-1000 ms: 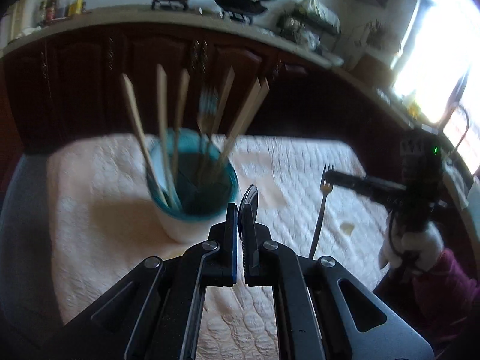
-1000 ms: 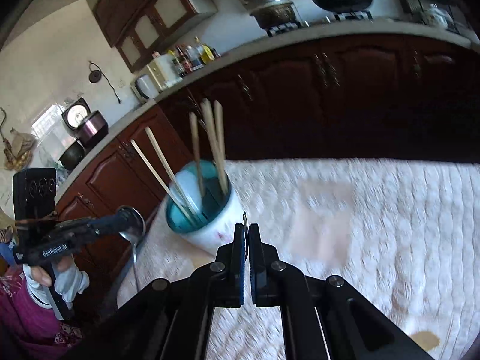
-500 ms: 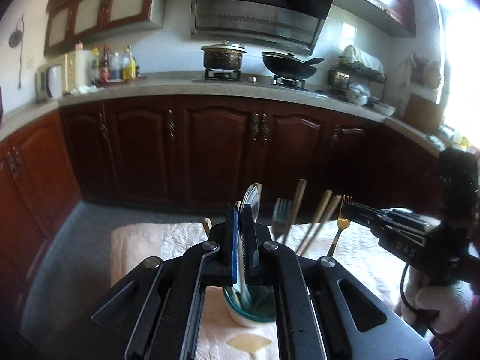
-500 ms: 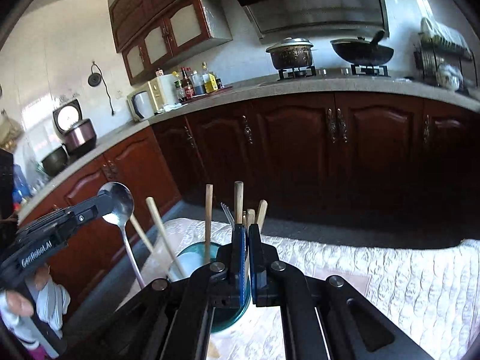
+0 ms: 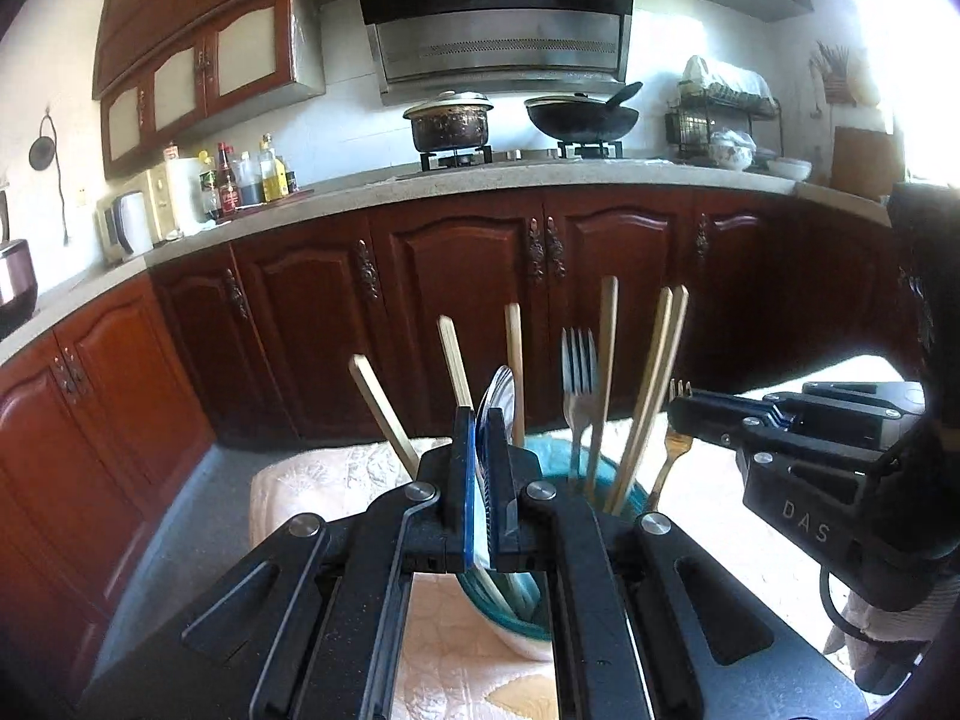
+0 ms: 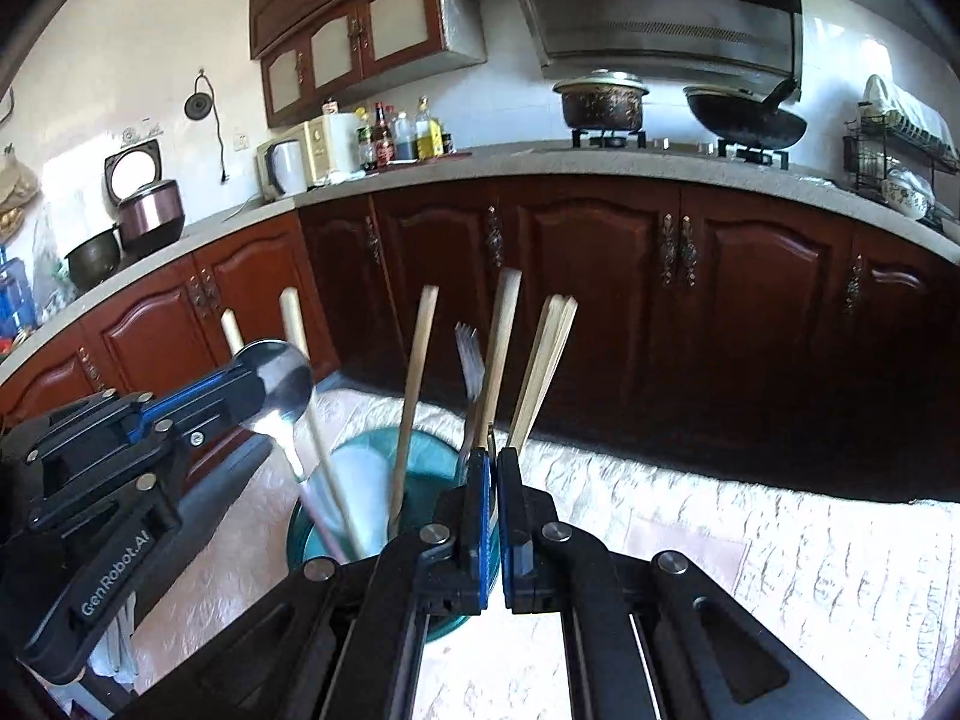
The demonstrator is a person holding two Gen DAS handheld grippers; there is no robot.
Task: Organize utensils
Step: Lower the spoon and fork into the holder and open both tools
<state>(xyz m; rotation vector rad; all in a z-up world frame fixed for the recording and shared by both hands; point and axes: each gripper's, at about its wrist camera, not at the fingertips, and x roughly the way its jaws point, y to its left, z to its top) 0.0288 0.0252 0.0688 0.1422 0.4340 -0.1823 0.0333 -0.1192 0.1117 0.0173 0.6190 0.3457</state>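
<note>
Our left hand-held gripper [image 5: 478,420] clenches a steel spoon [image 5: 503,396], our right hand-held gripper [image 6: 493,462] a gold fork [image 5: 671,450], both over the teal-lined cup [image 6: 372,456].

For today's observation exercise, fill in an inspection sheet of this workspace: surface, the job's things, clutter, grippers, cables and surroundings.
Surface: table under a cream quilted cloth, a tan stain near its close edge.
Job's things: teal-lined cup holding wooden chopsticks and a steel fork; spoon and gold fork held above it.
Clutter: nothing seen on the cloth.
Grippers: left gripper shut on the spoon; right gripper shut on the gold fork.
Cables: black cable under the right gripper's body.
Surroundings: dark wood cabinets, lidded pot and wok on the stove, range hood, dish rack, bottles, kettle.
</note>
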